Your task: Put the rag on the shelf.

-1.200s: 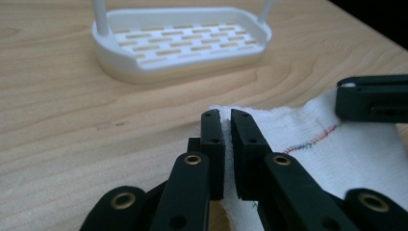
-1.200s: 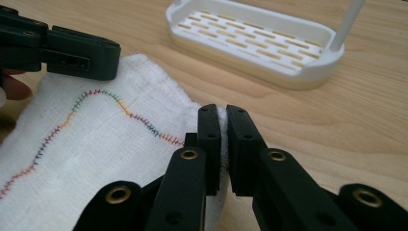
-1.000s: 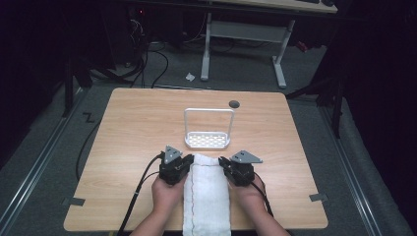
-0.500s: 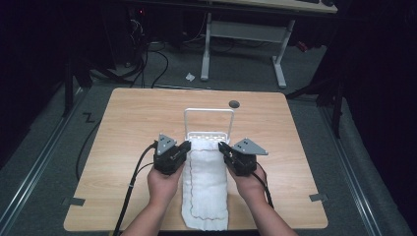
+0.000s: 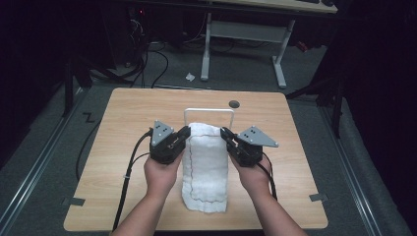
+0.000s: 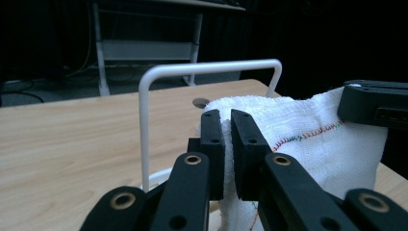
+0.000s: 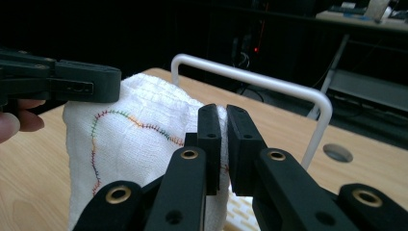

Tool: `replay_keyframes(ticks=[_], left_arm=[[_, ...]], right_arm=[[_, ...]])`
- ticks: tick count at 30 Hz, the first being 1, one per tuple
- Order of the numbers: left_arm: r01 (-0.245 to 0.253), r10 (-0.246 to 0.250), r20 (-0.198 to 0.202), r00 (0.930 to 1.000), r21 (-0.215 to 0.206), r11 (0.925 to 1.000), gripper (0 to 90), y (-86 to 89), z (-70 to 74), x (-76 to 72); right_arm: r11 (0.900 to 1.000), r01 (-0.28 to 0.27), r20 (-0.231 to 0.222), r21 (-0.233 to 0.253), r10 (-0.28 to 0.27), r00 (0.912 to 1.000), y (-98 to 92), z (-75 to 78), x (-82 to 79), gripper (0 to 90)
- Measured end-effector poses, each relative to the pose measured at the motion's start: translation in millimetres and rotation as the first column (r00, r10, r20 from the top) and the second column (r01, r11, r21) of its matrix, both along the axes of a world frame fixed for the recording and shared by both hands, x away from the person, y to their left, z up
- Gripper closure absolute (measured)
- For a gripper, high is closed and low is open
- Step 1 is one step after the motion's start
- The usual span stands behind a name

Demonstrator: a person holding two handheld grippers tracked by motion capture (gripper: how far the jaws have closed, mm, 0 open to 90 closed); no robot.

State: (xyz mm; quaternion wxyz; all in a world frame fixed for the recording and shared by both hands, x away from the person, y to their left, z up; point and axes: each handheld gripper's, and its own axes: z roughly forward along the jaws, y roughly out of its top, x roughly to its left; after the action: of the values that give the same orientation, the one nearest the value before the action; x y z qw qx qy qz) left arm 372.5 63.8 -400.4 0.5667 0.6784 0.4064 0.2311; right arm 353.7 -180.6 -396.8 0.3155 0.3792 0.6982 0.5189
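Above the middle of the surface (image 5: 123, 113), the white towel (image 5: 206, 162) now hangs lifted, its top edge carried forward against the white rack (image 5: 209, 111). Left gripper (image 5: 183, 133) and right gripper (image 5: 225, 133) pinch its upper corners, jaws closed on cloth, apparently ready for draping over the bar.

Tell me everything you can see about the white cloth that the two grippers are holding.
The white cloth looks like soft woven cotton, with a wavy line of multicoloured stitching near its edge. It is a long folded strip. Its far end is lifted just in front of the white wire rack, pinched at one corner by the left gripper and at the other by the right gripper. Its near end trails on the wooden table.
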Motion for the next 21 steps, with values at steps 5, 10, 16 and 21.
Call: replay_keyframes(ticks=[5, 10, 16, 21], left_arm=[[0.0, 0.0, 0.035, 0.9994, -0.005, 1.0, 84.4, 0.8, 15.8, -1.8], [-0.001, 0.001, 0.066, 0.9978, -0.006, 1.0, 84.5, 1.4, 31.1, -2.2], [0.003, -0.003, 0.1, 0.9949, -0.001, 1.0, 84.5, 0.0, 48.3, -1.8], [0.011, -0.013, 0.142, 0.9898, 0.012, 0.9999, 84.5, -2.9, 64.4, -1.9]], right_arm=[[1.0, 0.004, 0.027, 0.006, -0.004, 0.9996, 0.8, 12.6, -0.4, 85.6], [1.0, 0.002, 0.049, 0.02, -0.003, 0.9988, 0.1, 24.8, 0.1, 85.6], [1.0, 0.0, 0.082, 0.031, -0.002, 0.9966, -2.0, 41.4, -0.9, 85.7], [0.999, 0.003, 0.111, 0.053, -0.008, 0.9937, -6.9, 56.9, -0.9, 85.7]])
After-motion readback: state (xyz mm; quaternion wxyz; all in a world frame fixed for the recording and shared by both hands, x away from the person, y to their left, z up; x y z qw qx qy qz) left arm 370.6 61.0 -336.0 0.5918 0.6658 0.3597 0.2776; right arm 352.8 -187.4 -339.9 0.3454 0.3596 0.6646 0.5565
